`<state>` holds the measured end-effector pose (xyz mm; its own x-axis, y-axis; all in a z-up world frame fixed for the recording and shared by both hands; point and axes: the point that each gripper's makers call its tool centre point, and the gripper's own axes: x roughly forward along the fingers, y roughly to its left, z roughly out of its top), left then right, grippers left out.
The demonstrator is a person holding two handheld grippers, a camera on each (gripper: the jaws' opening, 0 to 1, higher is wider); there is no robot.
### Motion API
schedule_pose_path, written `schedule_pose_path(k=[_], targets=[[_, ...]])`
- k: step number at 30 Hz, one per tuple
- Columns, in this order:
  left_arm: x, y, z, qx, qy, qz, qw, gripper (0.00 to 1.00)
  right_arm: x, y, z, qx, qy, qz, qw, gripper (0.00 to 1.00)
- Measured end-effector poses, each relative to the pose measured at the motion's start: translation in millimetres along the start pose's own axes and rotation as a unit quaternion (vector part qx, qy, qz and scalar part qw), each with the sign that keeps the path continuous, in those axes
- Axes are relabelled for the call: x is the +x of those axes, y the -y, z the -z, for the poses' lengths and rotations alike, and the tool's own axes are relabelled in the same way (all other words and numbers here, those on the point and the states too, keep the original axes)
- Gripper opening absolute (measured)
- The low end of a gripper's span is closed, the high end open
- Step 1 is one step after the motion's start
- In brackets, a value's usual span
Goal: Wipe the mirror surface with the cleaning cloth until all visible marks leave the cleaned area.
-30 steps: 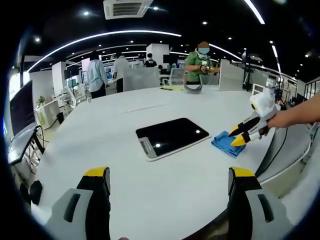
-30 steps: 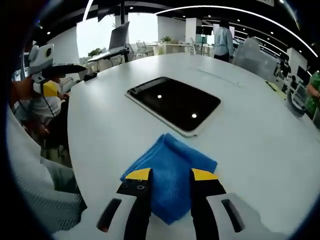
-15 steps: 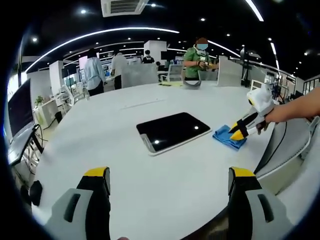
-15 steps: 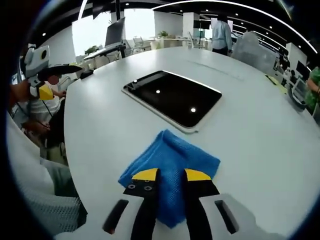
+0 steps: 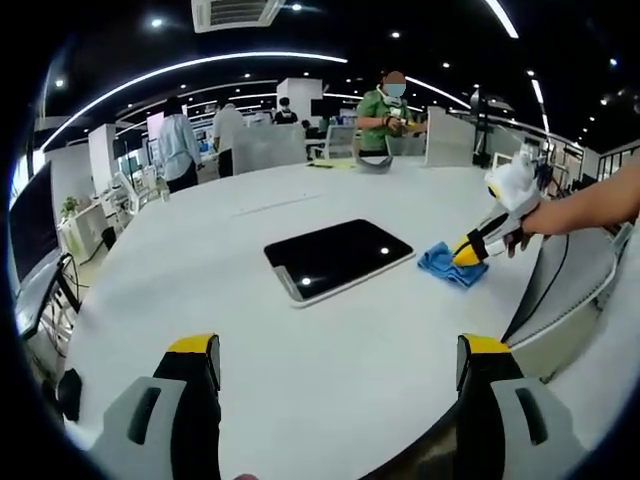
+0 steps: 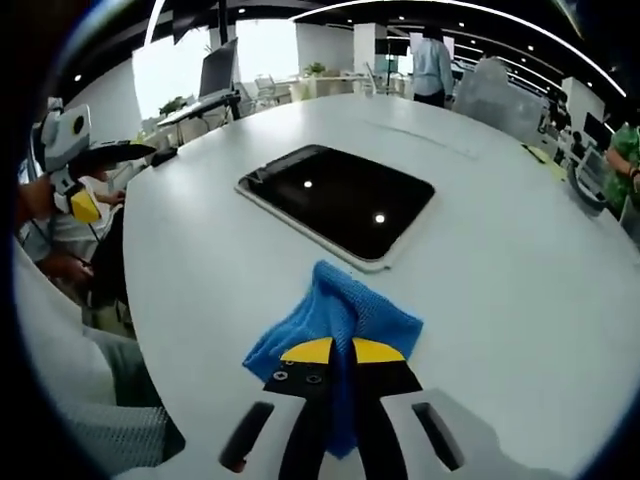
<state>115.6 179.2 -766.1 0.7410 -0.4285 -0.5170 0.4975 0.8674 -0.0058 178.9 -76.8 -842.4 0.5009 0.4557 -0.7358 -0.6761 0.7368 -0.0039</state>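
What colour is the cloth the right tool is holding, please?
The cloth is blue, seen best in the right gripper view, pinched by the right tool.

the cloth (image 6: 345,318) lies on the table (image 6: 520,270) just before the mirror (image 6: 335,200).

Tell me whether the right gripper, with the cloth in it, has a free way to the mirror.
Probably yes: the right gripper pinches the blue cloth, and only bare table lies between it and the mirror.
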Motion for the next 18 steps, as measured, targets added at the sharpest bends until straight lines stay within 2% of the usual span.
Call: schedule_pose_path(k=[7, 13, 18], targets=[[-3.3, -5.0, -2.4, 0.0, 0.003, 0.001, 1.0, 0.99, -11.3, 4.9, -20.9, 0.003, 0.02, 0.011, 0.9997, 0.01], [-5.7, -6.1, -5.5, -0.002, 0.01, 0.003, 0.9999, 0.99, -19.3, 14.1, -50.9, -0.002, 0.047, 0.024, 0.9986, 0.01], [-4.8, -6.5, -3.7, -0.005, 0.01, 0.006, 0.9999, 0.99, -17.7, 22.4, -73.7, -0.005, 0.059, 0.032, 0.9977, 0.01]])
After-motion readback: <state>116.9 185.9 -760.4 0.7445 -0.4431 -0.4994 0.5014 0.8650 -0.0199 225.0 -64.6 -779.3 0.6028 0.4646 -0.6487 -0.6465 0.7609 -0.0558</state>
